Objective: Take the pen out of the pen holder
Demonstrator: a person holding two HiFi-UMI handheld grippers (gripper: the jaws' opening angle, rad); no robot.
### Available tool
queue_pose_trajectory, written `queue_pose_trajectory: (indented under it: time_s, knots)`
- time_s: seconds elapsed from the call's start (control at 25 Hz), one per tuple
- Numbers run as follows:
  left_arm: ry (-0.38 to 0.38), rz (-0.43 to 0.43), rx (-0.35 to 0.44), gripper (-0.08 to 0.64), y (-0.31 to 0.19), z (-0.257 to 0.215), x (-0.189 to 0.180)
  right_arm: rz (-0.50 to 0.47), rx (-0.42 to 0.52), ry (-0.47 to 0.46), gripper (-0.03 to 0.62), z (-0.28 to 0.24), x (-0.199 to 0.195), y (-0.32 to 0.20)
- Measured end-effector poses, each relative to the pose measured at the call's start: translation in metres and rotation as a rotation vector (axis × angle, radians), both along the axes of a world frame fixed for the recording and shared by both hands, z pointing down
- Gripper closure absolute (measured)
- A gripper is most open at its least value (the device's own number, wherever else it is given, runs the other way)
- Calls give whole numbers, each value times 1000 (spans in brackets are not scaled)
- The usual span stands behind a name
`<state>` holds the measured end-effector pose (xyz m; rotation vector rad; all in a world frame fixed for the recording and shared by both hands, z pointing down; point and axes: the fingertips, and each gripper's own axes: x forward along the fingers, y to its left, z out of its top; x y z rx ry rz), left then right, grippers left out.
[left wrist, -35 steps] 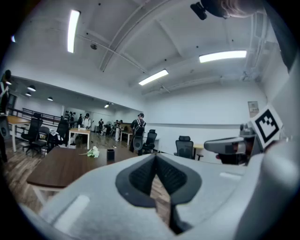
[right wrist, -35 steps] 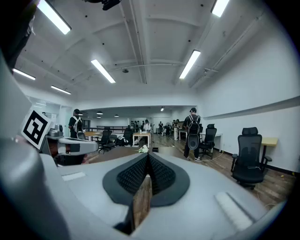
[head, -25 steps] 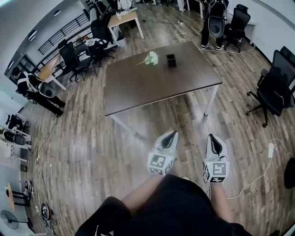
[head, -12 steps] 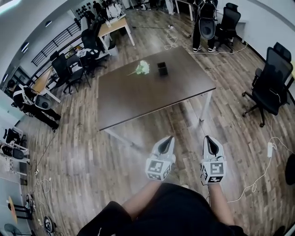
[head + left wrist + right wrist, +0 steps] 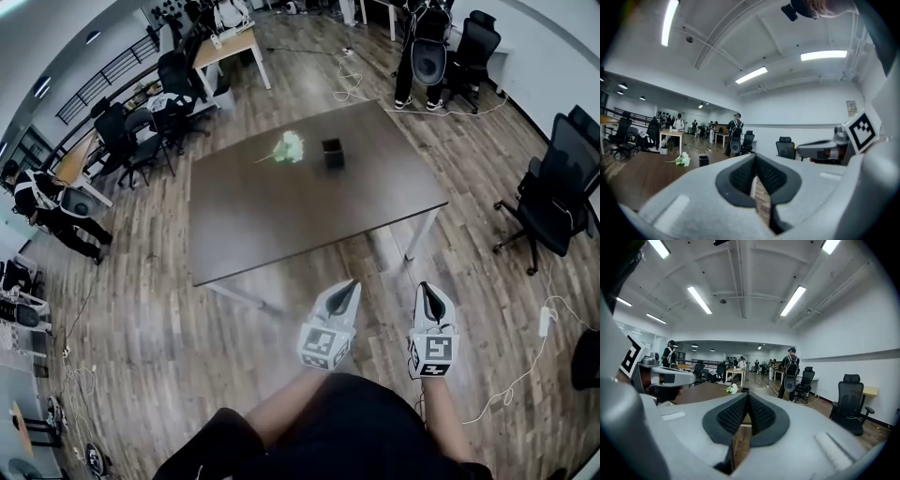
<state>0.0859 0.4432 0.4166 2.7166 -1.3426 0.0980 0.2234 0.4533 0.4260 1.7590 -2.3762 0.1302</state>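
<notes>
Both grippers are held side by side in front of the person's body, above the wooden floor (image 5: 159, 319) on the near side of the table (image 5: 281, 216) and short of its near edge. The left gripper (image 5: 352, 284) has its jaws closed together, the ribbed pads meeting at their tips, with nothing between them. The right gripper (image 5: 426, 286) is closed in the same way and is also empty. Each points forward, roughly level, toward the table.

The pen holder (image 5: 332, 155) is a small black box that stands upright on the far part of the brown tabletop, about midway across its width. It is well apart from both grippers, with most of the bare table surface lying between them. What it contains is too small to make out. In the head view it sits beyond and slightly left of the left gripper's tips, and further left of the right gripper's. In the left gripper view it shows left of the closed jaws. In the right gripper view it shows just above their tips.

A white and green flower (image 5: 289, 147) lies on the table just to the left of the holder, without touching it. A black office chair (image 5: 562, 183) stands on the floor to the right of the table. A person with a backpack (image 5: 424, 47) stands beyond the far right corner.
</notes>
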Motion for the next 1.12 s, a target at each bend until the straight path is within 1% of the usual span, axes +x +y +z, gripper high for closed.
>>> queue_pose_trajectory:
  time_s: [0.08, 0.24, 0.32, 0.52, 0.64, 0.8, 0.92, 1.12]
  knots:
    - [0, 1, 1, 557, -37, 0, -8, 6, 2, 11, 589, -2, -8, -38]
    - [13, -15, 2, 557, -103, -2, -34, 65, 22, 21, 589, -9, -21, -101]
    - [16, -17, 7, 557, -133, -3, -47, 67, 26, 23, 589, -9, -31, -132]
    - [44, -26, 13, 557, -200, -3, -83, 60, -2, 24, 589, 5, -58, -199]
    - [34, -17, 14, 557, -238, 1, -99, 60, -30, 17, 589, 15, -71, -240]
    - [33, -12, -13, 557, -279, 19, -122, 51, -42, 31, 589, 28, -93, -289]
    - [39, -9, -20, 557, -306, 22, -138, 48, -51, 38, 589, 25, -110, -320]
    - [31, -13, -35, 557, -335, 33, -151, -3, -48, 40, 589, 26, -135, -352]
